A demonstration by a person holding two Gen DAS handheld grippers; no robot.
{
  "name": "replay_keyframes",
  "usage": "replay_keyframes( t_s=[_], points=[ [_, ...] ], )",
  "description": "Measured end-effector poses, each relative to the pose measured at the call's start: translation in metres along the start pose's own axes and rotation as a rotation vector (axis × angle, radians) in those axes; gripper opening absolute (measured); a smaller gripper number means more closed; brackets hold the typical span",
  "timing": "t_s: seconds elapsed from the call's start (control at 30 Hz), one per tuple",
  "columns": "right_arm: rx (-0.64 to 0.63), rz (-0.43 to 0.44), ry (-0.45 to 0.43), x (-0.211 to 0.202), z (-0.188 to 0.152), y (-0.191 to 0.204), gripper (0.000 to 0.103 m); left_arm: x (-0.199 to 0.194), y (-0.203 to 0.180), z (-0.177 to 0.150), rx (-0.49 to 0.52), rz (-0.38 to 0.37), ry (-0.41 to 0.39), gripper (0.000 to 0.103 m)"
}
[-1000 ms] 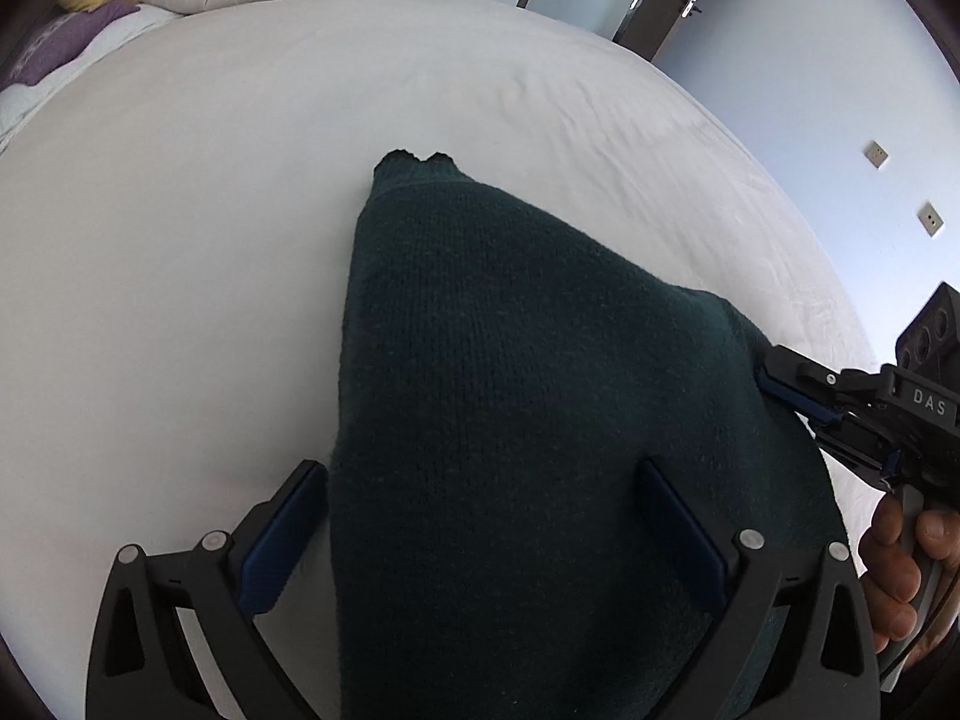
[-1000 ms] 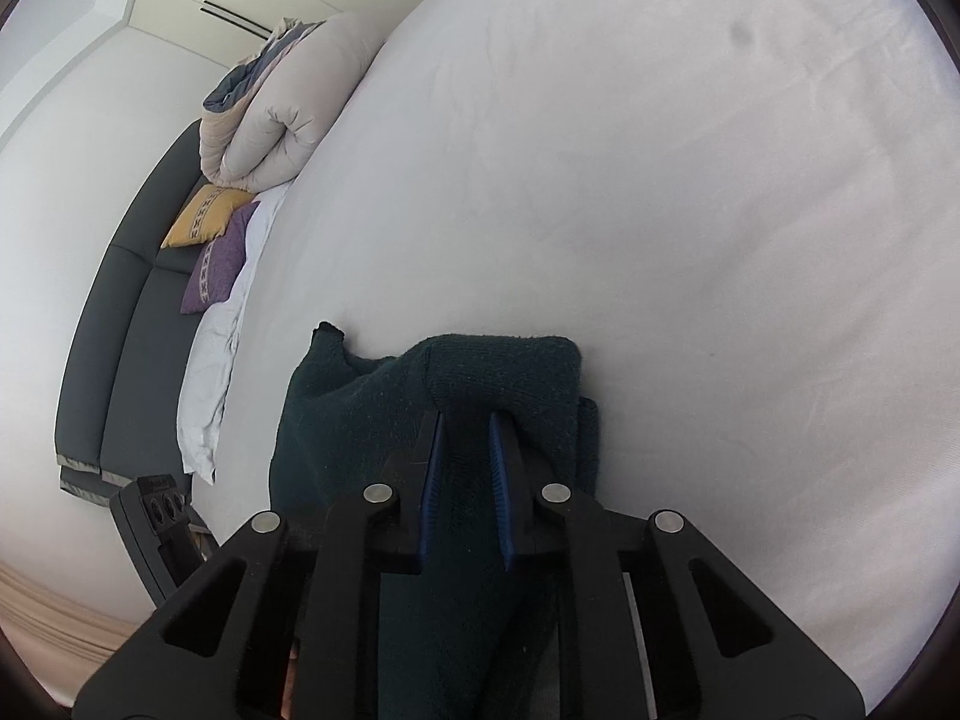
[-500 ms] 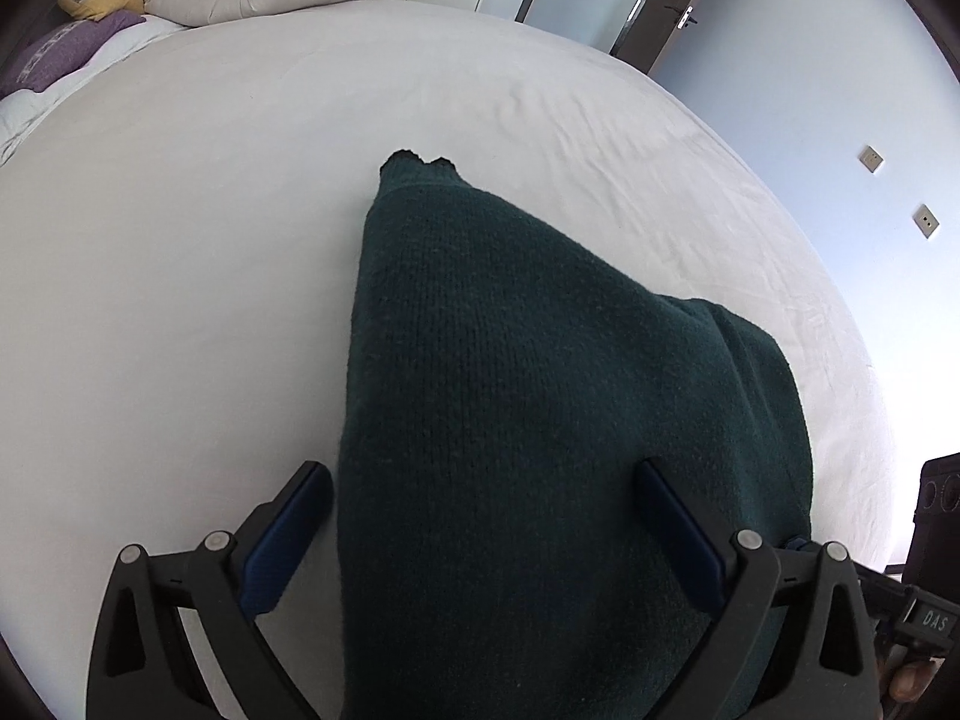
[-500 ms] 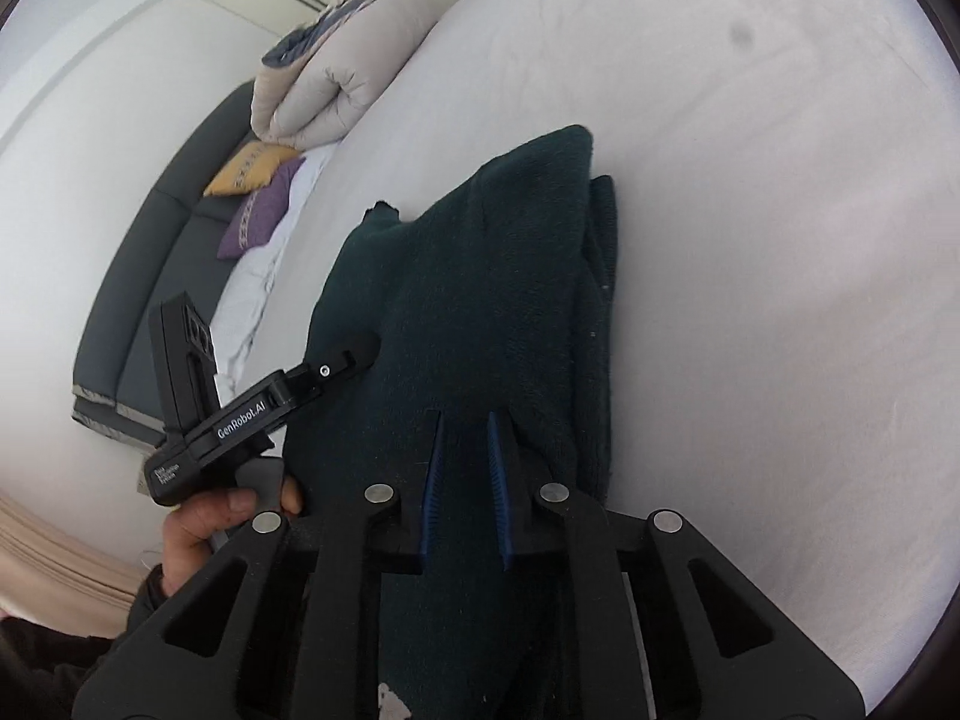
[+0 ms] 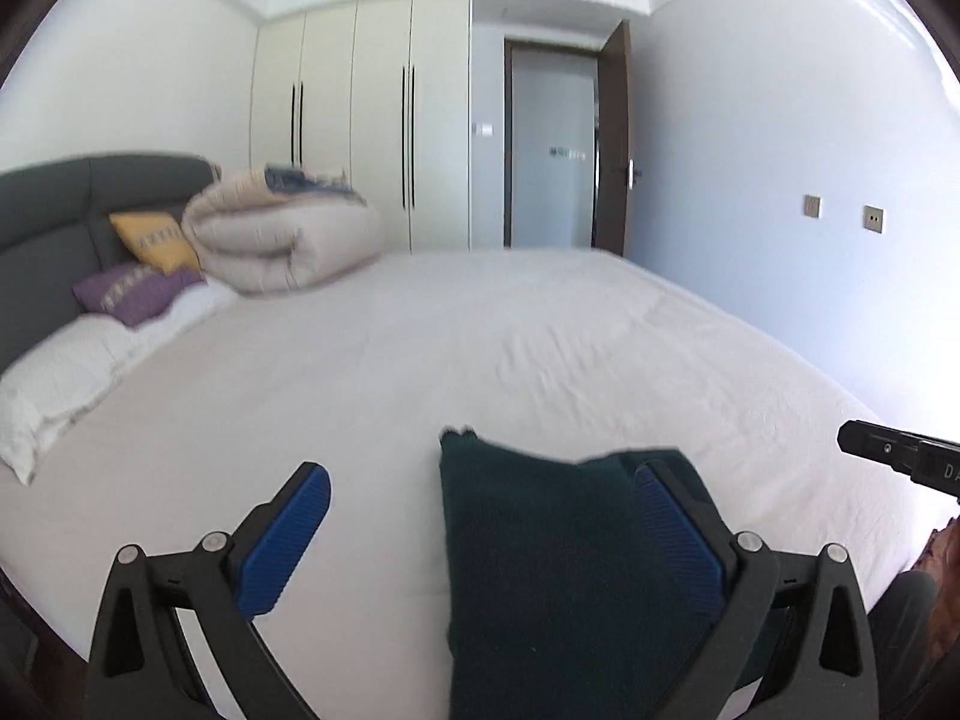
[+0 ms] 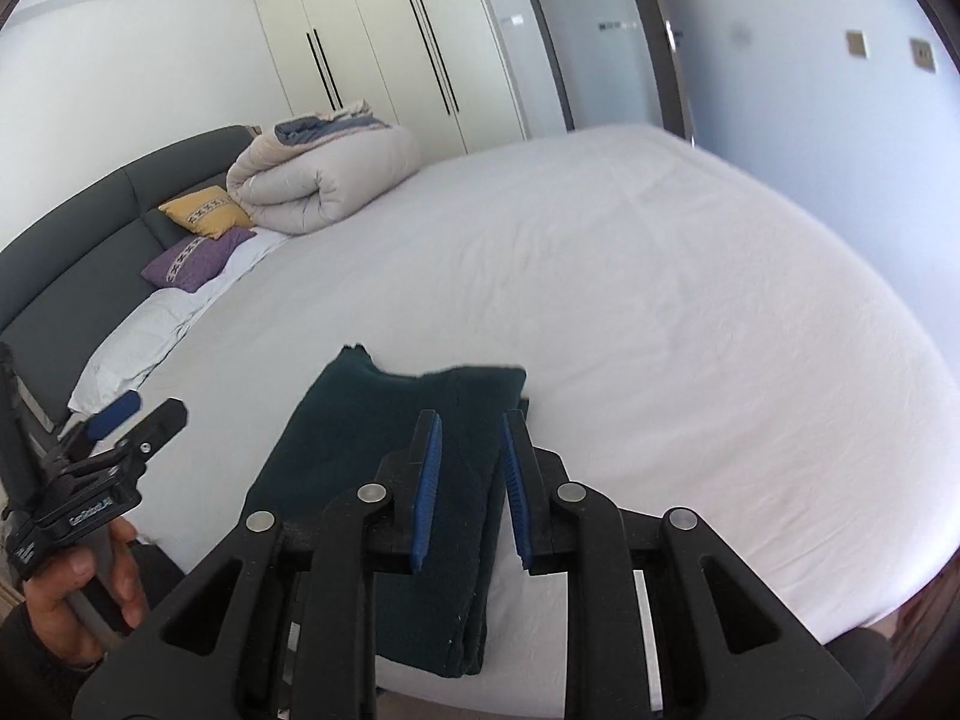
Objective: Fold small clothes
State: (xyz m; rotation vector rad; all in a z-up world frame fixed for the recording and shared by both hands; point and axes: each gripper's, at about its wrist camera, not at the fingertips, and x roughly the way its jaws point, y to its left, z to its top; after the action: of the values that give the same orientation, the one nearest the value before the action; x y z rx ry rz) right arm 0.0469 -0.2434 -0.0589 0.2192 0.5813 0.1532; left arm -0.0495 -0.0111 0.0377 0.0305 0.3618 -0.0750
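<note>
A dark green knitted garment (image 6: pixel 384 480) lies folded in a long rectangle on the white bed (image 6: pixel 660 300), near the bed's front edge. It also shows in the left wrist view (image 5: pixel 558 552). My left gripper (image 5: pixel 480 534) is open wide above the garment's near end, holding nothing. My right gripper (image 6: pixel 471 480) is open with a narrow gap, above the garment's right side, holding nothing. The left gripper shows at the left of the right wrist view (image 6: pixel 120 438).
A rolled beige duvet (image 6: pixel 324 180), a yellow cushion (image 6: pixel 207 213) and a purple cushion (image 6: pixel 195 258) lie at the head of the bed by a grey headboard (image 6: pixel 72 276). Wardrobes and a door stand behind.
My right gripper has let go of the garment and opened slightly. Both grippers have pulled back and tilted up, so the room now shows. The garment lies flat and folded.
</note>
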Motion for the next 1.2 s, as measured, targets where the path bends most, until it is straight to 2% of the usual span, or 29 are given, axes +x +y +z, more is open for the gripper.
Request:
replay_keyframes(
  t_s=[0.03,0.07,0.13,0.2,0.23,0.3,0.37,0.47,0.53,0.6,0.67,0.73,0.87,1.07,1.2],
  points=[
    [-0.016,-0.012,-0.043,-0.009,0.007,0.009,0.035,-0.009,-0.001,0.009,0.013,0.029,-0.056,0.103],
    [-0.025,-0.026,-0.093,-0.019,0.015,0.019,0.065,-0.023,-0.001,0.016,0.021,0.065,-0.101,0.103],
    [-0.024,-0.051,-0.25,-0.054,0.023,0.03,0.1,-0.046,-0.003,0.029,0.044,0.132,-0.172,0.103],
    [-0.023,-0.055,-0.442,-0.089,0.024,0.038,0.103,-0.064,-0.003,0.043,0.077,0.155,-0.221,0.103],
    [-0.032,-0.071,-0.495,-0.1,0.025,0.042,0.103,-0.07,-0.002,0.049,0.083,0.145,-0.232,0.103],
    [-0.053,-0.109,-0.512,-0.113,0.032,0.049,0.103,-0.072,0.002,0.06,0.085,0.101,-0.196,0.103],
    [-0.064,-0.127,-0.483,-0.117,0.037,0.052,0.103,-0.07,0.004,0.064,0.083,0.057,-0.155,0.103],
    [-0.039,-0.093,-0.411,-0.117,0.038,0.051,0.103,-0.058,-0.002,0.054,0.105,0.064,-0.091,0.103],
    [-0.033,-0.088,-0.373,-0.115,0.032,0.05,0.103,-0.046,-0.004,0.042,0.074,0.025,0.014,0.103],
    [-0.071,-0.1,-0.305,-0.108,0.024,0.057,0.103,-0.029,-0.001,0.029,0.002,-0.036,0.127,0.103],
    [-0.127,-0.153,-0.21,-0.094,0.015,0.063,0.103,-0.009,0.0,0.013,-0.052,-0.049,0.261,0.103],
    [-0.136,-0.19,-0.139,-0.081,0.005,0.063,0.103,0.006,-0.001,-0.003,-0.063,-0.034,0.345,0.103],
    [-0.072,-0.181,-0.03,-0.06,-0.013,0.052,0.103,0.023,-0.004,-0.024,-0.032,0.036,0.432,0.103],
    [-0.026,-0.227,0.066,-0.027,-0.035,0.038,0.103,0.032,-0.001,-0.038,-0.057,0.055,0.475,0.103],
    [-0.029,-0.233,0.099,-0.005,-0.038,0.036,0.103,0.036,-0.002,-0.041,-0.054,0.05,0.489,0.103]
  ],
)
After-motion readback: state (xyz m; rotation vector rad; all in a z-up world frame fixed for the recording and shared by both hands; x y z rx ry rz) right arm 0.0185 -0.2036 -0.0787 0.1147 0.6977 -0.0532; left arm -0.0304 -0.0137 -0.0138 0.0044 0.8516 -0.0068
